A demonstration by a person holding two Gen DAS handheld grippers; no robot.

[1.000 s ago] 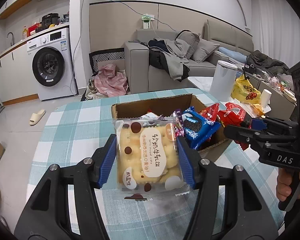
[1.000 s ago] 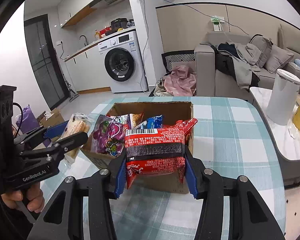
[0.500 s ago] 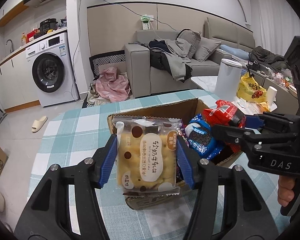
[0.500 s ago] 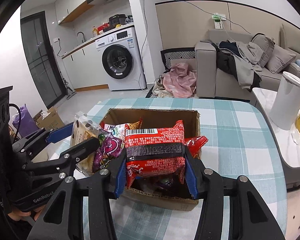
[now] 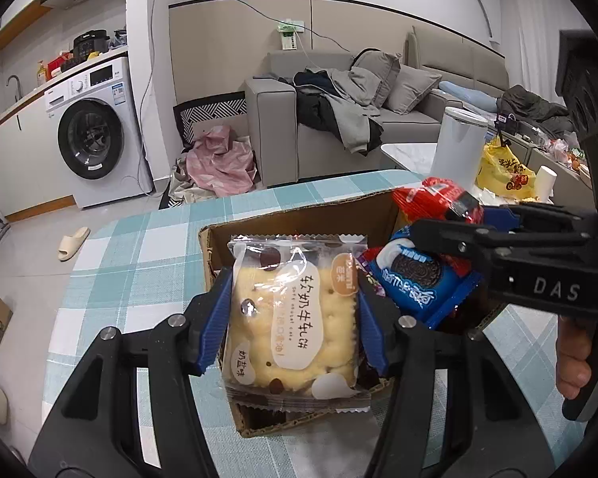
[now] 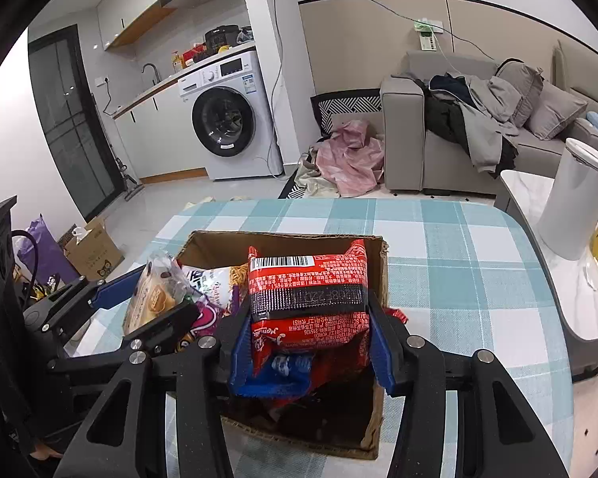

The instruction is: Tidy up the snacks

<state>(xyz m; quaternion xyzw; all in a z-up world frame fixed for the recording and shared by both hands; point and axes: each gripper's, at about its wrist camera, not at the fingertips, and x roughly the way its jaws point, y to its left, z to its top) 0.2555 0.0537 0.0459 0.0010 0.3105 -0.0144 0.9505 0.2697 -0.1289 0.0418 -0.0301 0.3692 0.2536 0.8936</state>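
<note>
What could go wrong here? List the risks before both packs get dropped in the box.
1. The left gripper and right gripper are both over the same cardboard box, close together, so their fingers may collide.
2. The box already looks crowded, with a blue cookie pack riding high; the yellow cracker pack or red snack pack may sit proud or slide out.
3. A firm squeeze could crush the crackers.

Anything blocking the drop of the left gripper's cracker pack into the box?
The cracker pack hangs over the cardboard box. To its right, a blue cookie pack is piled inside, and the right gripper crowds that side with a red packet.
</note>
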